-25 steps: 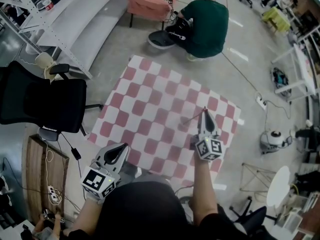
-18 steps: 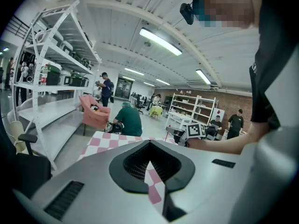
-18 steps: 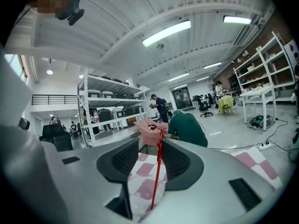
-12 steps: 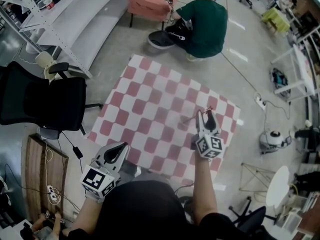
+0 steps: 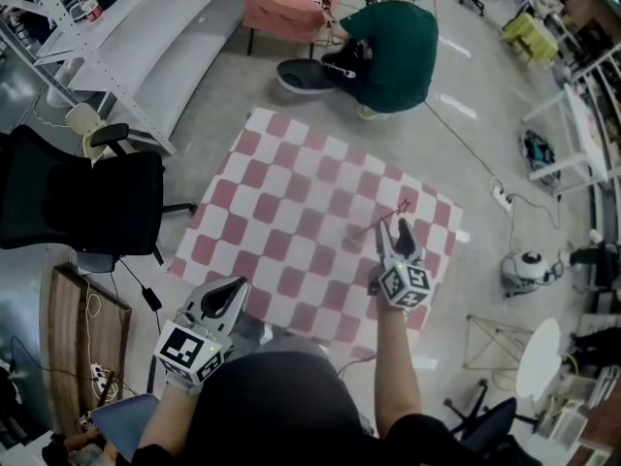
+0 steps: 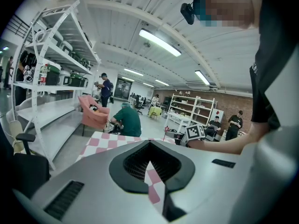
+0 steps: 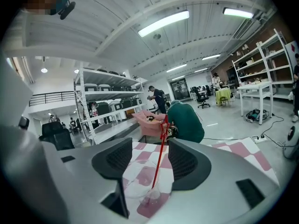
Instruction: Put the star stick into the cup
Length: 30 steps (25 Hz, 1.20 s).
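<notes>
Between the jaws of the right gripper [image 5: 395,229], low over a pink-and-white checked cloth [image 5: 291,192], stands a clear cup [image 7: 135,183] with the red star stick [image 7: 159,157] in it. The stick's lower end rests at the bottom of the cup, its shaft leans on the rim, and the star points up and away from the gripper. These jaws have just been opening and now stand wide apart; cup and stick sit in the gap, and neither pad touches them. In the head view the stick shows as a thin red line just ahead of the gripper, near the cloth's right edge, while the cup is too faint to make out there. The left gripper [image 5: 233,294] hangs at the cloth's near edge, well apart from the cup, with its jaws together and nothing between them. Beyond the far edge a person in green [image 5: 398,42] crouches on the floor, back turned, beside a pink armchair [image 5: 281,3] — and a black chair [image 5: 87,202] stands off to the left.
</notes>
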### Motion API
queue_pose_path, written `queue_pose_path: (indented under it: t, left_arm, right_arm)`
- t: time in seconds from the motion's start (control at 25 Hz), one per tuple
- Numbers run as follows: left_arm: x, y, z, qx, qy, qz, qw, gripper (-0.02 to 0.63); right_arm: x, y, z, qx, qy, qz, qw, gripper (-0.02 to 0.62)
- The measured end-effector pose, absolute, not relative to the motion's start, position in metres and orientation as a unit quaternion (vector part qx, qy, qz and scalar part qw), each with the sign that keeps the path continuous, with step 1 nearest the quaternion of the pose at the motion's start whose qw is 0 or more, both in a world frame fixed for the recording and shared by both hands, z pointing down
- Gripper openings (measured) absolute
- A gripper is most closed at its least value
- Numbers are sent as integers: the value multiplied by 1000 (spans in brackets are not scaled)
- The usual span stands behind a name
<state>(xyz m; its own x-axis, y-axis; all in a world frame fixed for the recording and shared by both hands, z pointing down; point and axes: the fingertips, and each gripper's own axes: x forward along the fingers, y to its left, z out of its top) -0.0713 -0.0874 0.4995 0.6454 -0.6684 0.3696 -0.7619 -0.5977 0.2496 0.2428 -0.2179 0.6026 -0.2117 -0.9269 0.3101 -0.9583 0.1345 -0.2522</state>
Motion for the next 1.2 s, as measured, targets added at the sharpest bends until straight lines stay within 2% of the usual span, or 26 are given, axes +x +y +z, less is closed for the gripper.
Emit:
queue_pose_path:
  t: [0.44,0.68,0.92,1.2]
  left_arm:
    - [-63,-97,495,901,-374,106,190,40]
    - [-47,-108,489,918,-338,97,183,40]
    - [-22,-117,480,939,-287,83,173,40]
    - [6,-122,464,955,-240,68,160,40]
  right_arm:
    - [230,-185,570,621,-761,187,29,241]
    - [208,-161,531,602,-780,170,17,175]
    - [192,-131,484,593,-795,126,24,75]
    - [174,-99,439,582,-806,96,44,31]
